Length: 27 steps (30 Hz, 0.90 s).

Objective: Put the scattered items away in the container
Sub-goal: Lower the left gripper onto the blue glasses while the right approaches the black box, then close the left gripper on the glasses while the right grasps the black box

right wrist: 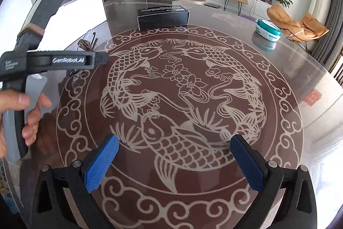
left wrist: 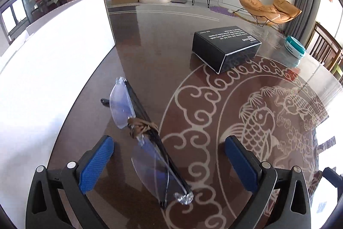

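Your jaws on the left gripper [left wrist: 168, 161] stand released around the glasses [left wrist: 148, 138] lying on the worktop [left wrist: 163, 40] beside the white container [left wrist: 55, 57]; closing carelessly could crack a lens.

Bright daylight, blown-out white container [left wrist: 53, 61] (perhaps overexposed), glossy table [right wrist: 300, 83] glare, fisheye edges

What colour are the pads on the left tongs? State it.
Blue, textured pads on black arms, clearest in the left wrist view.
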Tool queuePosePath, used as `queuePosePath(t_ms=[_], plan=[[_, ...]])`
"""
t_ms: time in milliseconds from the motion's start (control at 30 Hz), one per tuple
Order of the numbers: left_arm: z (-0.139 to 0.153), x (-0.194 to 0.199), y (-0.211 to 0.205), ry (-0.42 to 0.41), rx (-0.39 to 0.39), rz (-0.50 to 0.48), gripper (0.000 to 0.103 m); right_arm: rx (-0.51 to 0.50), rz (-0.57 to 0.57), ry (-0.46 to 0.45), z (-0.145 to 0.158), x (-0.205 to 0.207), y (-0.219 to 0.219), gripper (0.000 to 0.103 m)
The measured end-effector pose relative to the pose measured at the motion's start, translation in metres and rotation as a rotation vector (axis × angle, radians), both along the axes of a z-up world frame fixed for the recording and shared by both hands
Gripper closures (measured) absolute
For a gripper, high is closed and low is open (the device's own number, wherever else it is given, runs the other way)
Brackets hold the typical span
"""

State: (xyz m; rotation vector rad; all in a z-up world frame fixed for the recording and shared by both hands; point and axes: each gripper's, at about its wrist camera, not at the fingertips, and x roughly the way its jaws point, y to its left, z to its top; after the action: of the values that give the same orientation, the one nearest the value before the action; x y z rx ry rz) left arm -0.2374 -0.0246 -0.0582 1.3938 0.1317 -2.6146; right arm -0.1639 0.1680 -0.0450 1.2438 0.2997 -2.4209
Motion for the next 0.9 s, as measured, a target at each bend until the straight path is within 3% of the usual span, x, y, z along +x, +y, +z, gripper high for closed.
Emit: queuePosePath(t_ms=[100,133,167,200,267,300,700,800,900], plan=[[0.0,-0.01,-0.002,-0.003,-0.002,-0.047,0.0,0.0,0.0,0.0,0.0,0.0,0.0,0.0],[0.001,-0.009,-0.003,0.008,-0.007,-0.058,0.009,0.0,0.0,0.0,0.0,0.001,0.0,0.0],[0.004,-0.006,-0.004,0.028,-0.012,-0.067,0.03,0.0,0.0,0.0,0.0,0.001,0.0,0.0],[0.006,-0.003,-0.007,0.042,-0.014,-0.077,0.039,0.0,0.0,0.0,0.0,0.0,0.0,0.0],[0.009,0.005,-0.012,0.054,-0.018,-0.105,0.073,0.0,0.0,0.0,0.0,0.001,0.0,0.0],[0.009,0.009,-0.014,0.056,-0.021,-0.122,0.077,0.0,0.0,0.0,0.0,0.001,0.0,0.0],[0.01,0.111,-0.041,0.082,-0.026,-0.236,0.078,0.001,-0.005,0.0,0.0,0.0,-0.003,0.0],[0.01,0.114,-0.045,0.087,-0.014,-0.236,0.078,0.007,-0.097,-0.028,0.0,-0.011,-0.01,0.0],[0.009,0.112,-0.045,0.088,-0.008,-0.235,0.078,-0.113,-0.146,-0.116,0.009,-0.042,-0.03,0.0]])
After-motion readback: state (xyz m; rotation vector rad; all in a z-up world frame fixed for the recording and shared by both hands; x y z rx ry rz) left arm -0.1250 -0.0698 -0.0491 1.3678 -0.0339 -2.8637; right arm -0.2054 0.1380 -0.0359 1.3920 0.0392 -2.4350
